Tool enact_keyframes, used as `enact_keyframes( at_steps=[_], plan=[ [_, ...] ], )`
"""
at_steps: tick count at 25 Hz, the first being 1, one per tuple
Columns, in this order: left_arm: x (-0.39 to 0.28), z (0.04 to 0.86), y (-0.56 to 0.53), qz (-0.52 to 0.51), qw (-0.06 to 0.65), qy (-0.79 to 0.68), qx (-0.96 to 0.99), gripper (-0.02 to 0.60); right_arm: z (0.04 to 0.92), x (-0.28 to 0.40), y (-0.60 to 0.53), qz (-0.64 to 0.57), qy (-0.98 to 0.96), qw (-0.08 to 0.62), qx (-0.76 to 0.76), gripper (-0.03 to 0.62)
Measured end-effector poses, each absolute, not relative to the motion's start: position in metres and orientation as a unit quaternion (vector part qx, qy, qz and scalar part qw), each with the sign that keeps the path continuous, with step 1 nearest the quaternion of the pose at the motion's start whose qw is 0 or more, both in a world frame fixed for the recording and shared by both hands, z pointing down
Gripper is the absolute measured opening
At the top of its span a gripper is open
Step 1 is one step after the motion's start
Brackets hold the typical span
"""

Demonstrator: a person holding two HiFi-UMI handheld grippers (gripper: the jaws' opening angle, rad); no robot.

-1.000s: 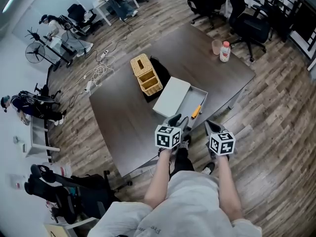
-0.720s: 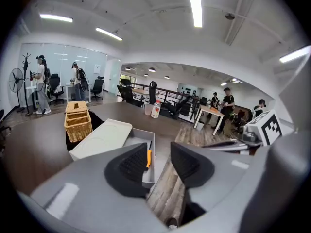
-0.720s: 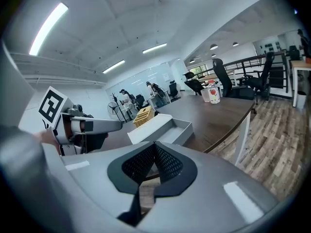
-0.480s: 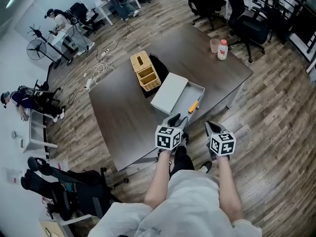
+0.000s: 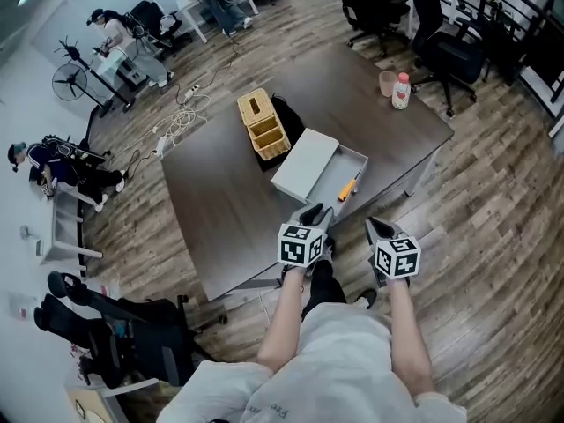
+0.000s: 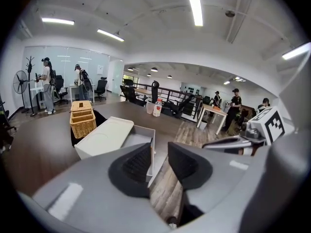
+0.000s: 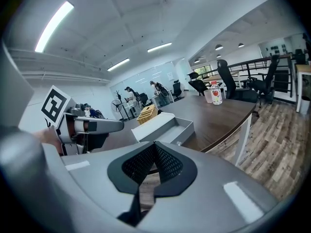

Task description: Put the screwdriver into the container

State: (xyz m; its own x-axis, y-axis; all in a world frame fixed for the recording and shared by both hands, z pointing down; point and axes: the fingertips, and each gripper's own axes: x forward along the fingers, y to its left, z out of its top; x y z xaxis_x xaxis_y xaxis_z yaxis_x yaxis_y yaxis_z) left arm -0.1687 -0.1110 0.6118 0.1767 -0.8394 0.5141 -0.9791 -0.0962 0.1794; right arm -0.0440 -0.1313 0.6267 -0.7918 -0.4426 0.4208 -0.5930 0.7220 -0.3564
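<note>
- Wood-plank flooring surrounds a dark brown table (image 5: 229, 210) in an open office, and the person stands at its near corner with both grippers held short of the edge.
- Left gripper (image 5: 315, 211): its jaws stand apart with a clear gap and are closing. Nothing is between them; its own view shows only floor and the table edge through the gap.
- Right gripper (image 5: 374, 227): just beside the left one, over the floor. Its jaws meet at the tips and hold nothing.
- Just beyond the left gripper sits the grey container (image 5: 359, 163), near the table edge, with a pale lid (image 5: 304, 166) lying over its far-left part.
- Orange-handled screwdriver (image 5: 349, 189): it lies in the open part of the container, near the wall closest to the grippers, and neither gripper touches it.
- Farther back, a wicker basket (image 5: 263, 129) stands against a black object (image 5: 289, 117).
- At the far right corner, a bottle (image 5: 402, 92) and a cup (image 5: 386, 83) stand side by side.
</note>
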Motion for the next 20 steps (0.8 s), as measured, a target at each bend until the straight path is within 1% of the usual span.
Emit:
enact_keyframes(
  at_steps=[7, 10, 20],
  plan=[
    [-0.171, 0.611, -0.114, 0.145, 0.243, -0.63, 0.724, 0.118, 0.623, -0.046, -0.135, 0.238, -0.918, 0.147, 0.281, 0.002],
    [-0.17, 0.606, -0.116, 0.143, 0.239, -0.628, 0.727, 0.058, 0.622, -0.046, -0.136, 0.239, -0.918, 0.147, 0.279, 0.002],
    [-0.169, 0.603, -0.117, 0.146, 0.236, -0.621, 0.733, 0.054, 0.623, -0.053, -0.135, 0.249, -0.918, 0.147, 0.27, 0.002]
  ],
)
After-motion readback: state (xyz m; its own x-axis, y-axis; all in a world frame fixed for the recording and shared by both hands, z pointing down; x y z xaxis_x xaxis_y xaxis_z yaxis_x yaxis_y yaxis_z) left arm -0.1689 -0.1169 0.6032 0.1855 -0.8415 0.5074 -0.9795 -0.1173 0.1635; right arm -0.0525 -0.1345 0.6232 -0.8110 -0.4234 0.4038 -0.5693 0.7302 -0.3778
